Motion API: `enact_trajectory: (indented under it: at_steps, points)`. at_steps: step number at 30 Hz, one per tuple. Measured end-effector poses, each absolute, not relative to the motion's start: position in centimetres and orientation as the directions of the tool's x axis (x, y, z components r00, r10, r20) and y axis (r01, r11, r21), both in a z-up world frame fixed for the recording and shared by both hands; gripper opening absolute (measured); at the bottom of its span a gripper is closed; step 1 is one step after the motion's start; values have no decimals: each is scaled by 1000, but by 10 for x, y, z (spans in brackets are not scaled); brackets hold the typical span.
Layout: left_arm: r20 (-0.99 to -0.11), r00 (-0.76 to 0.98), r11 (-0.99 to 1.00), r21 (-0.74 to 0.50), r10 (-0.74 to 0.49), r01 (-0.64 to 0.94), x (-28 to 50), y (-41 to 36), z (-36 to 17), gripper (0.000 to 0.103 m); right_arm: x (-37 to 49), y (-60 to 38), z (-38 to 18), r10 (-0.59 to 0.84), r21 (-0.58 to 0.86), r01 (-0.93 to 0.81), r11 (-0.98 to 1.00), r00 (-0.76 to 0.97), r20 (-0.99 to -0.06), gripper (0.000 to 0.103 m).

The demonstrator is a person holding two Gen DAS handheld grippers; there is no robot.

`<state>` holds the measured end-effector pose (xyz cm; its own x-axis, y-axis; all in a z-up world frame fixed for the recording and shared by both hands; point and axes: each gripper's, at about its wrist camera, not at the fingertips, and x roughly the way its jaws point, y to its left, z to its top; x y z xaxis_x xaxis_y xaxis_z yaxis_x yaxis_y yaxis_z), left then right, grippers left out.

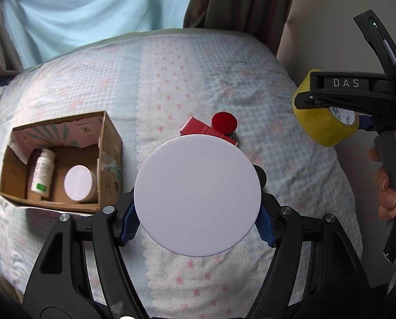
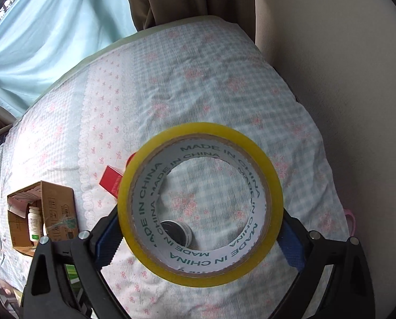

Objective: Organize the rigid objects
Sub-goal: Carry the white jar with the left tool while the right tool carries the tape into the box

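Observation:
My left gripper (image 1: 197,223) is shut on a white round jar (image 1: 197,194), with the blue pads (image 1: 128,223) pressing on its two sides above the bed. My right gripper (image 2: 199,242) is shut on a yellow tape roll (image 2: 200,204), which is also in the left wrist view at the far right, tape roll (image 1: 325,117). A cardboard box (image 1: 59,159) lies open at the left, with a white bottle (image 1: 43,172) and a smaller white jar (image 1: 79,183) inside. A red carton (image 1: 206,133) and a red round lid (image 1: 224,123) lie on the quilt beyond the held jar.
A small black tin (image 2: 175,232) shows through the tape roll's hole, lying on the checked quilt (image 2: 198,79). Curtains hang behind the bed and a pale wall (image 2: 344,106) runs along its right side. A person's hand (image 1: 387,186) grips the right gripper's handle.

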<state>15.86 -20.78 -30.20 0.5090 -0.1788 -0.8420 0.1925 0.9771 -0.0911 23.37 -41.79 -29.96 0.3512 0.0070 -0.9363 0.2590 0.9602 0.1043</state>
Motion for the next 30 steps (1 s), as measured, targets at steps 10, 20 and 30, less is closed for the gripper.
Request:
enact_trajectory:
  at_steps: [10, 20, 30]
  points:
    - [-795, 575, 975, -91, -194, 203, 171, -93, -194, 68, 206, -323, -189, 59, 138, 157, 978, 425, -903, 98]
    - [-802, 577, 982, -58, -153, 180, 188, 61, -164, 68, 197, -186, -177, 137, 192, 99, 976, 404, -904, 98]
    - [-872, 478, 986, -32, -106, 161, 211, 161, -215, 68, 217, -76, -220, 194, 219, 48, 975, 306, -932, 98]
